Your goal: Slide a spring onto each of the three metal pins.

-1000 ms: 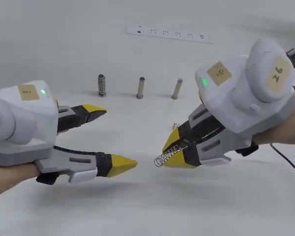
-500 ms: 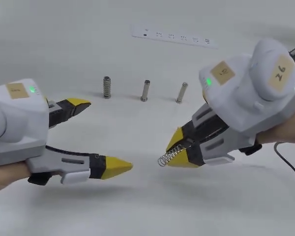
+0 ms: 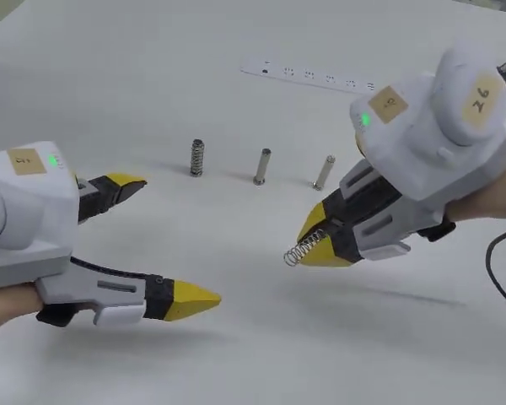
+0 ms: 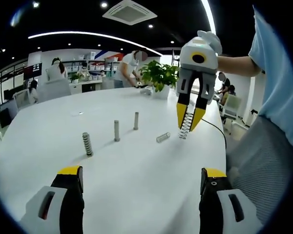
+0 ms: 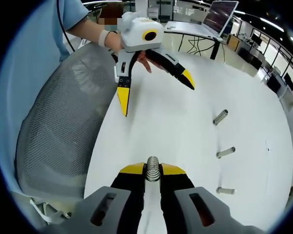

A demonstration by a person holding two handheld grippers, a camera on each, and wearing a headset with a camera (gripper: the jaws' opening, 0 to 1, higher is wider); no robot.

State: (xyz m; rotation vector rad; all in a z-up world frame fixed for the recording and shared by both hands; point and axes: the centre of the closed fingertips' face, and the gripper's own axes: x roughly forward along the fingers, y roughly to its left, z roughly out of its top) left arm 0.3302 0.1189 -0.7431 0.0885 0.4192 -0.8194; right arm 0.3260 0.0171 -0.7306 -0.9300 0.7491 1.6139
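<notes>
Three metal pins stand in a row on the white table. The left pin [image 3: 197,158] wears a spring; the middle pin [image 3: 261,166] and the right pin [image 3: 324,172] are bare. My right gripper [image 3: 318,240] hovers in front of them, shut on a spring [image 3: 298,251] that sticks out past its yellow tips toward the left. In the right gripper view that spring [image 5: 153,168] sits clamped between the jaws. My left gripper [image 3: 164,240] is open and holds nothing, low at the left. A loose spring [image 4: 162,137] lies on the table near the bare pins [image 4: 116,131].
A white power strip [image 3: 308,76] lies at the far side of the table. A black cable [image 3: 502,270] trails from the right hand. A grey mesh chair [image 5: 53,136] stands at the table's edge. A potted plant [image 4: 158,75] and people are beyond.
The head camera has shifted. My right gripper has carried its spring slightly closer to the pins. The left gripper has drifted a little left, still open.
</notes>
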